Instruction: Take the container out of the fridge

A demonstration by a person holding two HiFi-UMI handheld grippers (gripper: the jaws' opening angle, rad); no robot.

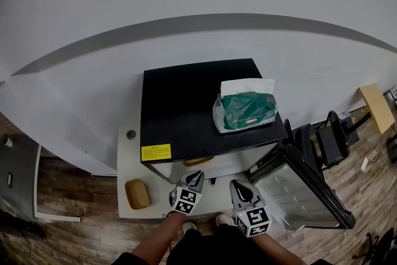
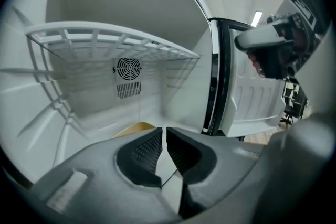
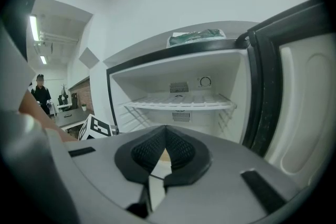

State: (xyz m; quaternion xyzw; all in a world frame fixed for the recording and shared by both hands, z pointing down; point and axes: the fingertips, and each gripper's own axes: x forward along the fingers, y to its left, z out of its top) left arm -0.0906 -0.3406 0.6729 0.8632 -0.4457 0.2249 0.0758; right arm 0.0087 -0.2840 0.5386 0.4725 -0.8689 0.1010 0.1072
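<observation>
A small fridge (image 1: 180, 102) with a black top stands open, its door (image 1: 304, 189) swung to the right. A tan container (image 1: 198, 162) lies on the fridge floor below a white wire shelf (image 2: 110, 39); only its edge (image 2: 137, 128) shows past the left jaws. My left gripper (image 1: 196, 175) (image 2: 164, 131) is at the fridge opening, shut and holding nothing. My right gripper (image 1: 237, 184) (image 3: 166, 128) hangs beside it, just outside the opening, also shut and empty. The container's full shape is hidden.
A green tissue pack (image 1: 247, 110) sits on the fridge top. A yellowish block (image 1: 137, 193) lies on the white base left of the fridge. A black chair (image 1: 329, 139) stands right of the door. A person (image 3: 40, 93) stands far off to the left.
</observation>
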